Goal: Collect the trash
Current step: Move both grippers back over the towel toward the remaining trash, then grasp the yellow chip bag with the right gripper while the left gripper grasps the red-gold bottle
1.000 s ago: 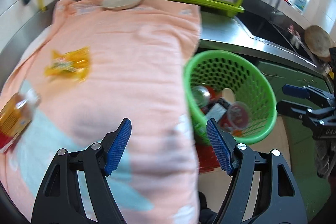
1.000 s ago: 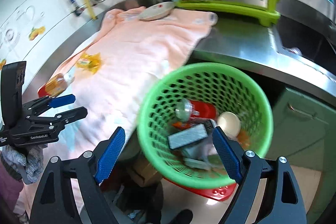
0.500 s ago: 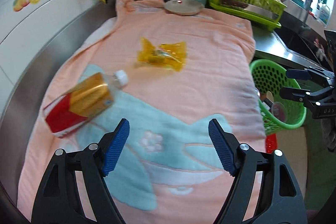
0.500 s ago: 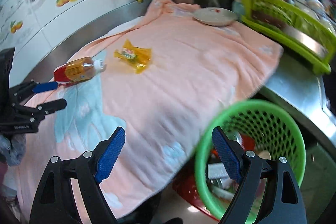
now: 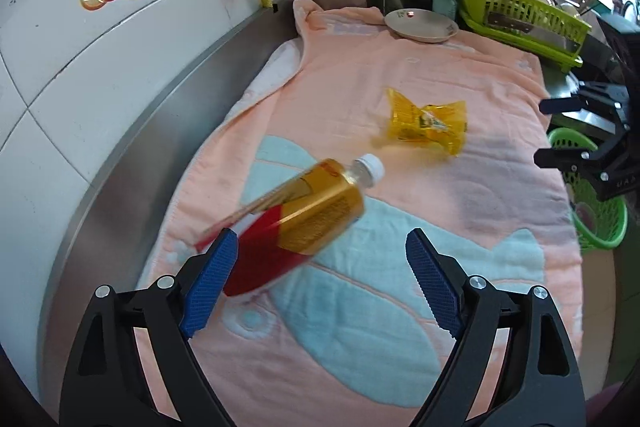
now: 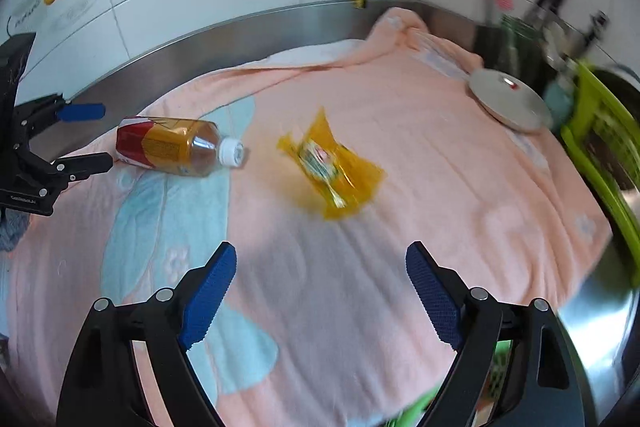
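On the pink towel [image 5: 400,75] covering the tabletop, a bottle [image 5: 304,219] is lying just beside a yellow wrapper [image 5: 426,125], which looks crumpled. The left hand-held gripper [image 5: 320,287] and right hand-held gripper [image 6: 320,291] are hovering above the towel, jaws just widening, gripping nothing.

Counted on the towel: 1 plastic bottle [image 5: 312,211] w/ white cap, 1 yellow wrapper [image 5: 426,125], 1 plate [image 5: 422,25] — 3 items in all. 1 pink towel [image 5: 400,87] is spread over the counter. 1 round green basket [image 5: 600,215] and 1 lime dish rack [image 5: 520,11] are seen beside it — 2 grippers, approx. the same build, are in view.
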